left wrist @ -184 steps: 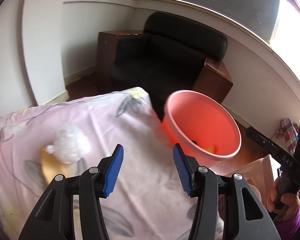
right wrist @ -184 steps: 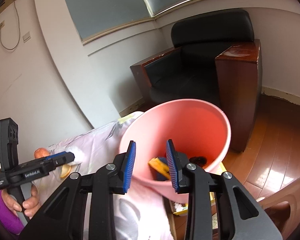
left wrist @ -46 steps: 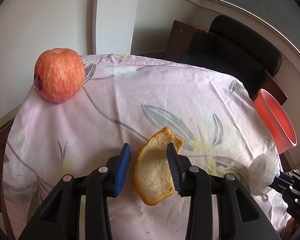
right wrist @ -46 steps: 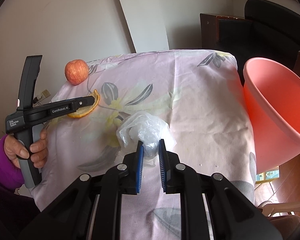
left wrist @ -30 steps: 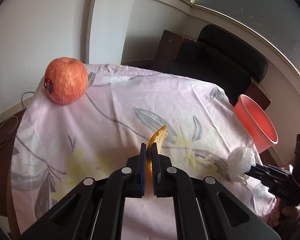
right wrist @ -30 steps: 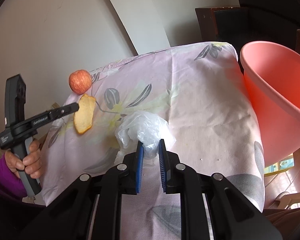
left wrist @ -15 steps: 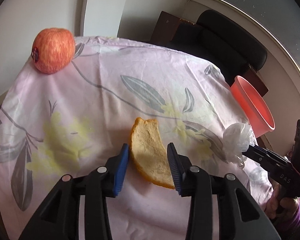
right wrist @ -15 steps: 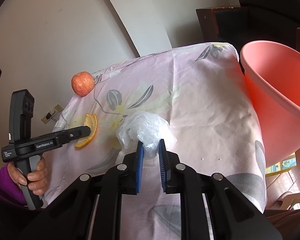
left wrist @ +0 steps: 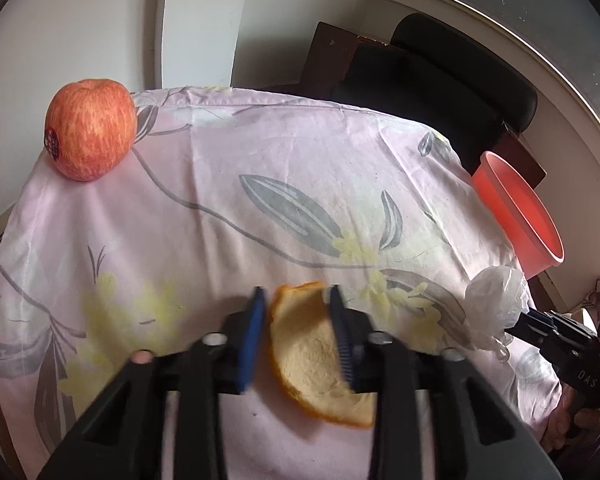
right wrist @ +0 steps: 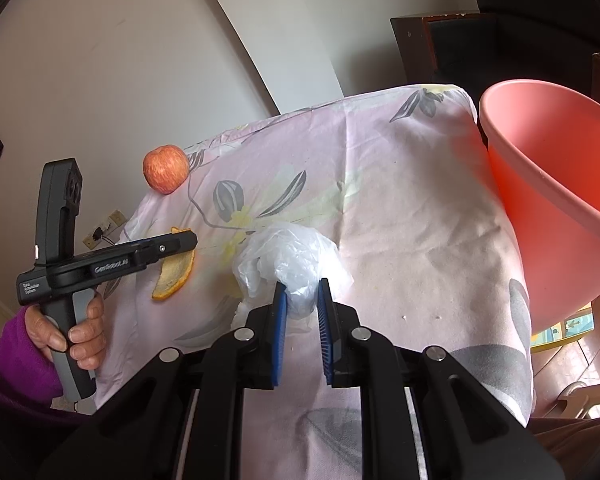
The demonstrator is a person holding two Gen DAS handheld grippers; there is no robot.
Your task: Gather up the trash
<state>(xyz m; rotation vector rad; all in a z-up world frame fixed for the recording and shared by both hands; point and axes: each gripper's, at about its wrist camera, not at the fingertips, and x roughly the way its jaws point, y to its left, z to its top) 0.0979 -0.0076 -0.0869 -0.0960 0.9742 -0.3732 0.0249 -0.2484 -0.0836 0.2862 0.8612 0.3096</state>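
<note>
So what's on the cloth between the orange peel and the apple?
Nothing: between the orange peel and the apple there is only bare flowered cloth, seen from the left wrist.

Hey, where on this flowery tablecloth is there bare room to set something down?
Free: the wide stretch of tablecloth between the apple and the pink bin. Crowded: the near edge, where orange peel and plastic bag lie at the claws.
</note>
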